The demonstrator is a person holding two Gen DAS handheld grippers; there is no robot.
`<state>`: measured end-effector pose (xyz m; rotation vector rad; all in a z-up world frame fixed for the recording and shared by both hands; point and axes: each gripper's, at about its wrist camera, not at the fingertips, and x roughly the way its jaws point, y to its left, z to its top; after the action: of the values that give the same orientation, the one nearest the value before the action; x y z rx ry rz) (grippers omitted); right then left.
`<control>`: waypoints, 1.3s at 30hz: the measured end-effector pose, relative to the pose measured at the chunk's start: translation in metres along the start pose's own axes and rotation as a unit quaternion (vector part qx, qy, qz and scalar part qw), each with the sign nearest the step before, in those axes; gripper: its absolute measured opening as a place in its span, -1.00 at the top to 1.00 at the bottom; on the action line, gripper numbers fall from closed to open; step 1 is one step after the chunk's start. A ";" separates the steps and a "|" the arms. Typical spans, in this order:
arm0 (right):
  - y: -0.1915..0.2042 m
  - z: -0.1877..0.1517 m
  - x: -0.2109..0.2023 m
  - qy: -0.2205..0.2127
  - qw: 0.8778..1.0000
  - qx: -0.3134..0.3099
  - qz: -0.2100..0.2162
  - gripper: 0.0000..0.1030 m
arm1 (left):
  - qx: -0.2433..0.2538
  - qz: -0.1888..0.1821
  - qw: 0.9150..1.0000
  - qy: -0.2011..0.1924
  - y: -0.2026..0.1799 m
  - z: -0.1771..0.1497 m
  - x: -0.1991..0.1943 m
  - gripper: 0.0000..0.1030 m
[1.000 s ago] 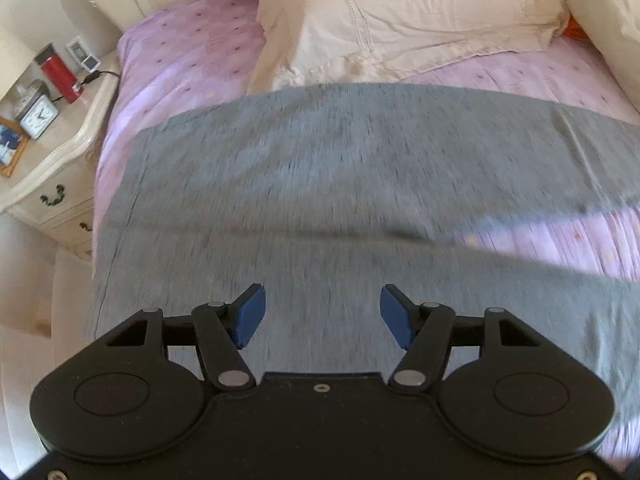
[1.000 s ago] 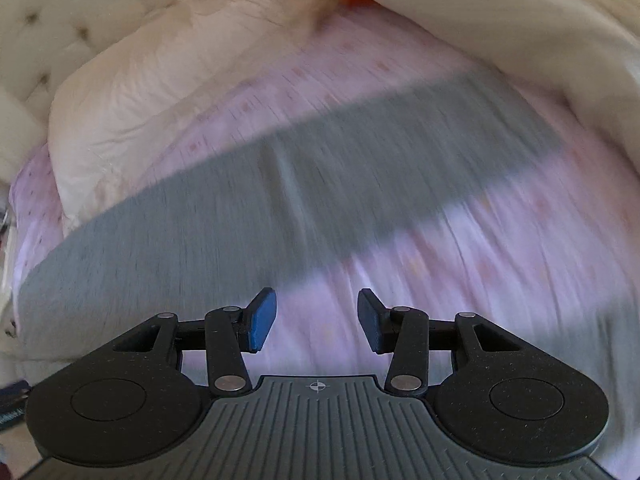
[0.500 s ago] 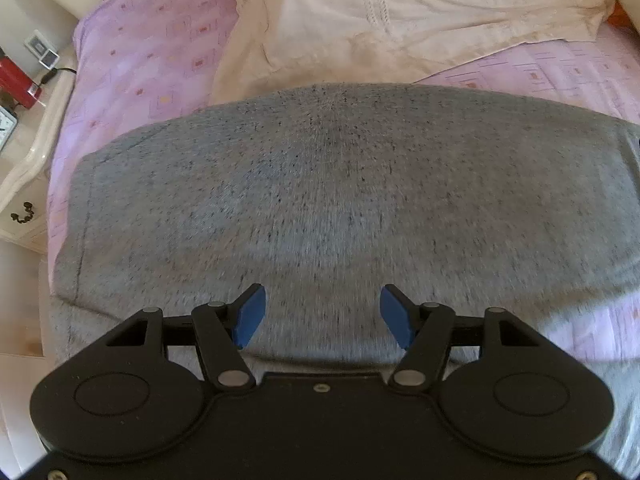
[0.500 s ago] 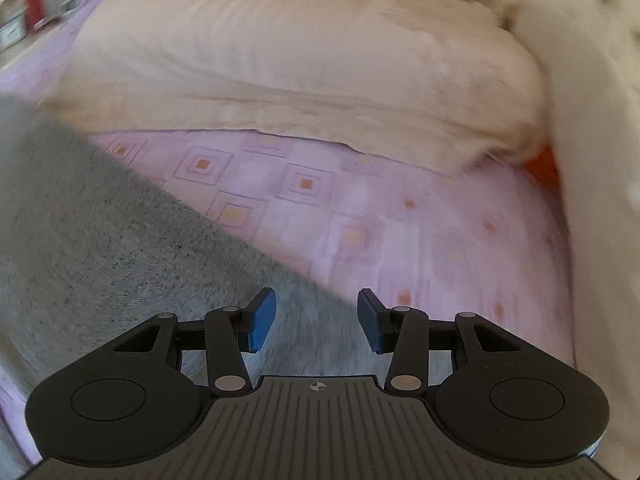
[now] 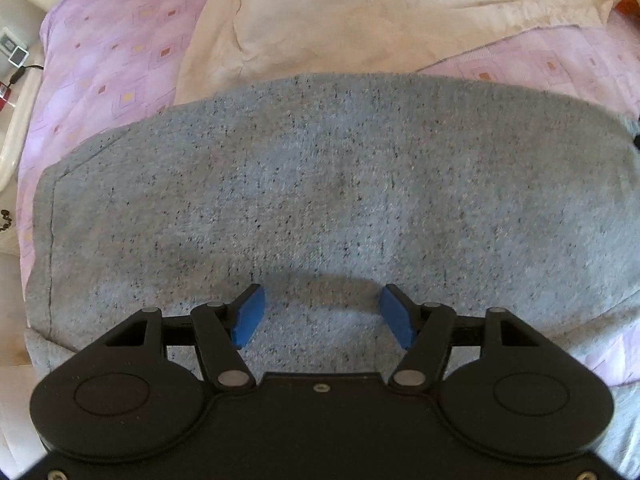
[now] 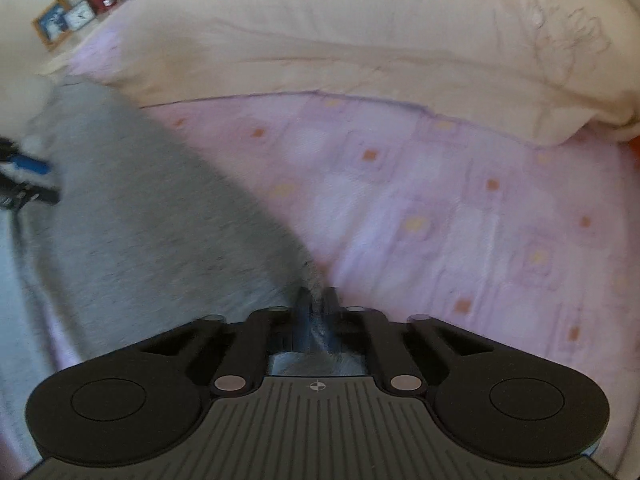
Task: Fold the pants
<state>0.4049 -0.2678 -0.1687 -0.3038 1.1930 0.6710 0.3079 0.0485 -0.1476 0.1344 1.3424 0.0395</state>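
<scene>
Both grippers have dropped closer to the pants [image 5: 328, 184], which lie flat across the purple sheet [image 6: 440, 208] below the pillow [image 6: 340, 32]. Right gripper [image 6: 318, 300] has just closed, pinching the pants' edge; left gripper [image 5: 322, 314] hangs spread over the cloth, holding nothing. Far leg is cut off.

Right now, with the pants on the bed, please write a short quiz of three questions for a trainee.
1. True or false: the left gripper is shut on the grey pants.
2. What does the right gripper pinch? A) cream pillow B) an edge of the pants C) nothing
3. What pattern does the pink bedsheet have?

Key: 1. False; its jaws stand open above the fabric. 2. B; its jaws have just been closing on the edge. 3. Small squares.
</scene>
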 end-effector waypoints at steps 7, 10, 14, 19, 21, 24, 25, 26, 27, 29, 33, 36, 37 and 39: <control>0.083 -0.059 -0.047 -0.061 0.992 -0.091 -0.059 0.89 | -0.028 -0.057 0.998 -0.031 -0.003 0.017 -0.027 -0.31; 0.114 -0.087 -0.058 -0.071 0.990 -0.104 -0.066 0.89 | -0.050 -0.075 0.995 -0.044 -0.007 0.034 -0.033 -0.31; 0.144 -0.115 -0.056 -0.080 0.984 -0.124 -0.100 0.89 | -0.086 -0.092 0.991 -0.041 -0.005 0.055 -0.033 -0.32; 0.163 -0.128 -0.052 -0.085 0.982 -0.119 -0.121 0.89 | -0.129 -0.096 0.987 0.002 -0.002 0.066 -0.015 -0.36; 0.167 -0.127 -0.048 -0.086 0.980 -0.121 -0.131 0.89 | -0.137 -0.070 0.988 0.018 -0.001 0.069 -0.003 -0.36; 0.166 -0.125 -0.047 -0.087 0.980 -0.112 -0.138 0.89 | -0.146 -0.047 0.987 0.041 -0.001 0.071 0.013 -0.35; 0.165 -0.124 -0.048 -0.087 0.980 -0.109 -0.140 0.89 | -0.149 -0.046 0.987 0.049 -0.002 0.072 0.018 -0.37; 0.166 -0.126 -0.048 -0.089 0.980 -0.107 -0.144 0.89 | -0.151 -0.045 0.986 0.059 -0.002 0.075 0.024 -0.38; 0.167 -0.126 -0.048 -0.093 0.979 -0.104 -0.149 0.89 | -0.152 -0.043 0.985 0.072 -0.004 0.078 0.031 -0.37; 0.171 -0.126 -0.058 -0.104 0.978 -0.094 -0.158 0.89 | -0.155 -0.034 0.984 0.077 -0.006 0.082 0.035 -0.22; 0.189 -0.135 -0.092 -0.130 0.974 -0.080 -0.165 0.89 | -0.165 -0.032 0.984 0.052 0.000 0.073 0.003 0.70; 0.210 -0.149 -0.111 -0.136 0.972 -0.091 -0.169 0.89 | -0.165 -0.047 0.985 0.009 0.012 0.045 -0.040 0.72; 0.219 -0.156 -0.115 -0.133 0.972 -0.096 -0.168 0.89 | -0.162 -0.050 0.986 -0.007 0.015 0.033 -0.054 0.72; 0.232 -0.167 -0.113 -0.118 0.975 -0.098 -0.162 0.89 | -0.155 -0.058 0.985 -0.042 0.020 0.005 -0.082 0.72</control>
<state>0.1109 -0.2176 -0.0947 -0.5554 0.8260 0.5217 0.2951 0.0596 -0.0652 -0.2030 1.2427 0.1416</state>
